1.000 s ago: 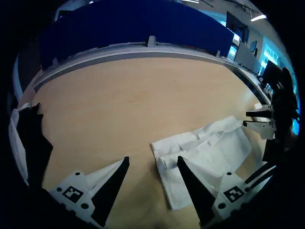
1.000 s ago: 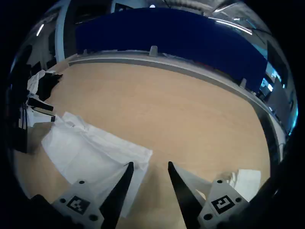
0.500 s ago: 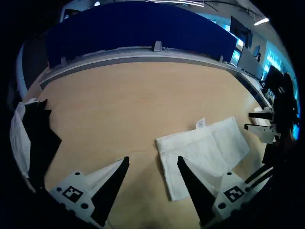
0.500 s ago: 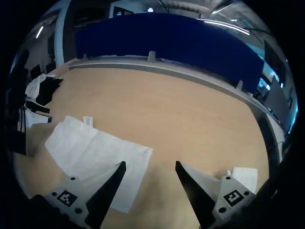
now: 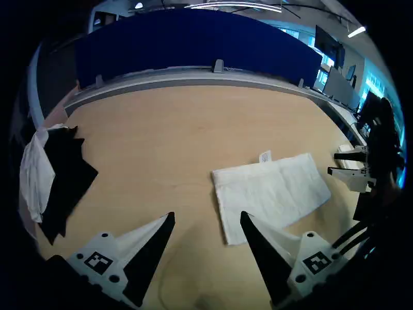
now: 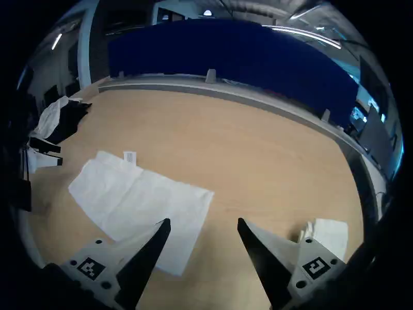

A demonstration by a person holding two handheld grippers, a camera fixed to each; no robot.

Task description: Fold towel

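- The towel [image 5: 268, 194] lies flat on the surface [image 5: 170, 134], with bare wood running wide to the blue divider [image 5: 196, 41].
- The left tool [image 5: 206, 214] hovers released, its right finger over the towel's near edge. The right tool [image 6: 203, 221] also gapes, empty.
- The right gripper view has a small folded cloth [image 6: 330, 232] at near right.

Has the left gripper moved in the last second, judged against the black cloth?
Yes. The left gripper has drawn back: the black cloth now sits farther in from the view's edge, and the towel looks farther away.
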